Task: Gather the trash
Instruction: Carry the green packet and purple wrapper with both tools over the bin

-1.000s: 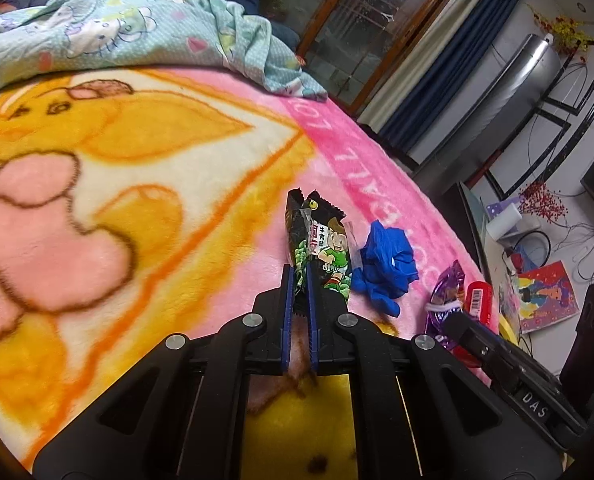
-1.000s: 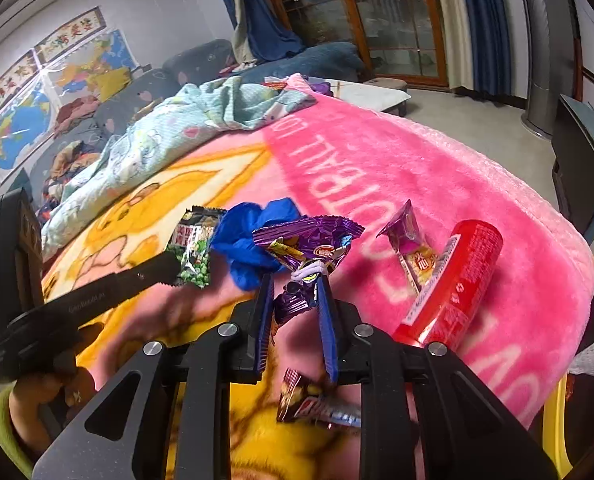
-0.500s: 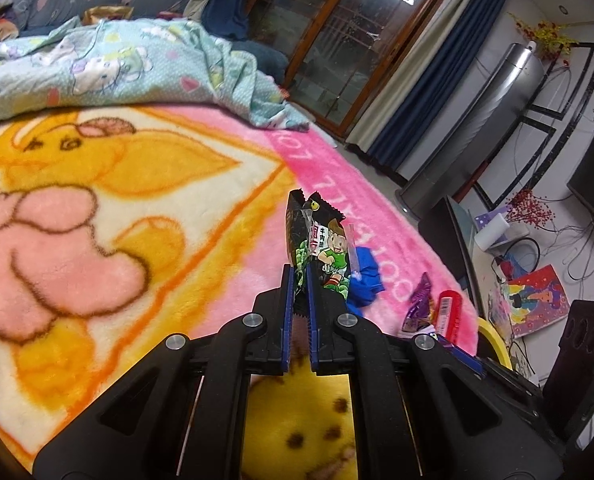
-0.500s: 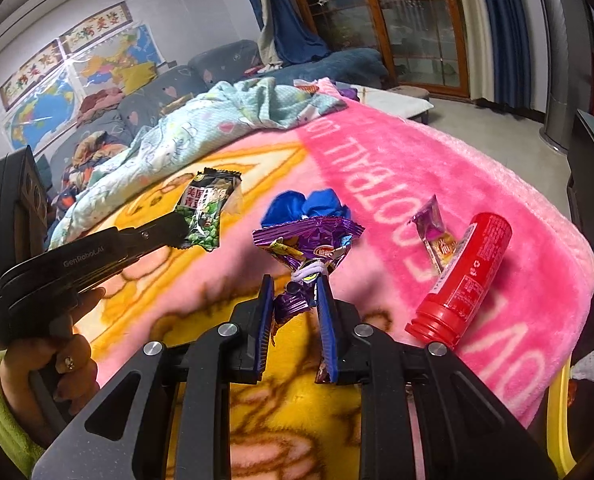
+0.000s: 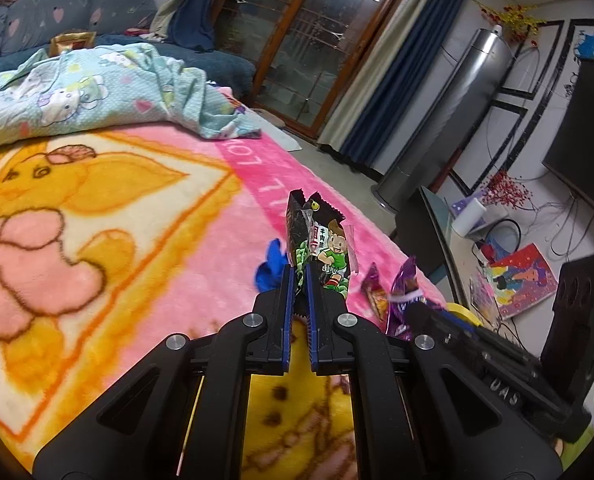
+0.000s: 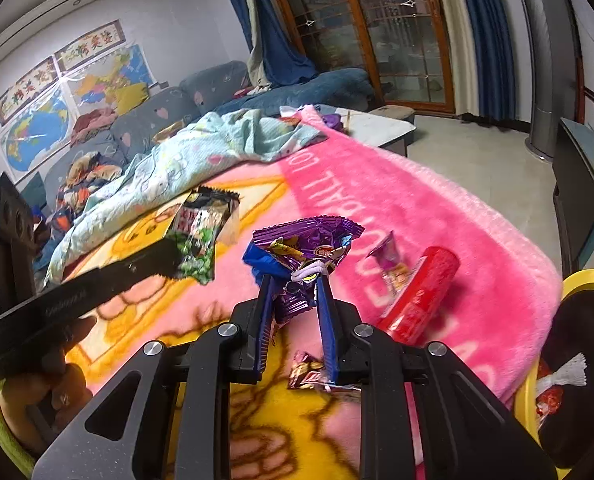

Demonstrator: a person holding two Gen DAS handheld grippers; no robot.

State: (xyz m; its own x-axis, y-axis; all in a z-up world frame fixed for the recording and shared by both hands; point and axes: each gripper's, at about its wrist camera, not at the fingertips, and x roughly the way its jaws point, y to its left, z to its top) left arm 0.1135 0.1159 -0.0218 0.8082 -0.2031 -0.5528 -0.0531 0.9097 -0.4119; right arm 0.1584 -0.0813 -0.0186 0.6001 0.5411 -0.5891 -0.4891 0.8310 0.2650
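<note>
Green snack wrapper (image 5: 320,247) hanging clenched in left tool (image 5: 300,280), above pink blanket (image 5: 137,216). Right tool (image 6: 295,280) gripping purple wrapper (image 6: 305,242), raised above same blanket.

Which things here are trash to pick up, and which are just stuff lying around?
Trash:
- green wrapper, in left tool
- purple wrapper, in right tool
- small wrapper
- red tube
- brown wrapper
- yellow bin

Just lying around:
- pink blanket
- blue quilt
- sofa
</note>
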